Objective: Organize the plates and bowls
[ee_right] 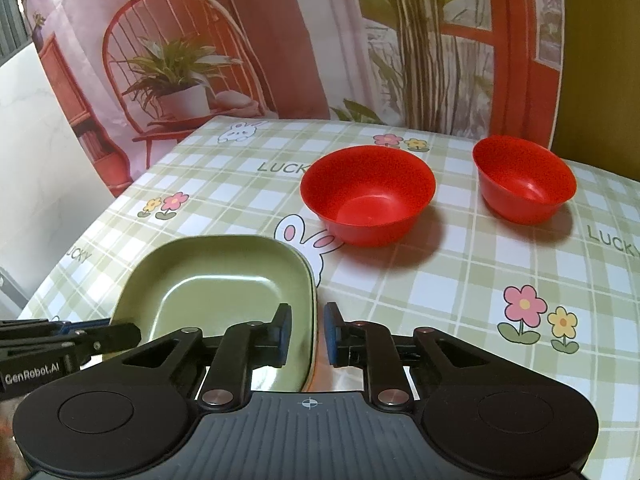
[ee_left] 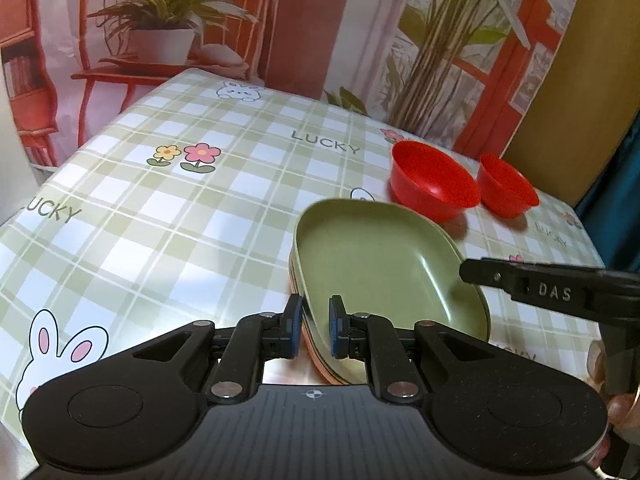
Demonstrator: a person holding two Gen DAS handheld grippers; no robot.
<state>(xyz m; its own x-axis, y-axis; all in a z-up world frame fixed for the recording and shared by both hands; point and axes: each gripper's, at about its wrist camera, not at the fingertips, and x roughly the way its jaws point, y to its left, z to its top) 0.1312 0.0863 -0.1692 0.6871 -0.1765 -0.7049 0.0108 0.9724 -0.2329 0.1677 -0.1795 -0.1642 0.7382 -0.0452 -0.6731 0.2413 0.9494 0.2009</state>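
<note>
Nearest, in the left gripper (ee_left: 316,328): blue pads (ee_left: 295,330) pinched tight on the near rim of the stack of rounded-rectangular plates (ee_left: 372,264), green on top, orange edge beneath. On the stack's other side, at the right gripper (ee_right: 306,334): fingers (ee_right: 331,336) slightly parted, straddling the rim with a gap showing, not pressing. Stack near the table's front edge, long axis running away from the left gripper, far end pointing toward the bowls. Beyond, on the green checked tablecloth (ee_right: 460,288): larger red bowl (ee_right: 368,196) and smaller red bowl (ee_right: 524,180), both upright, side by side, apart. Farthest: printed backdrop (ee_right: 280,20).
</note>
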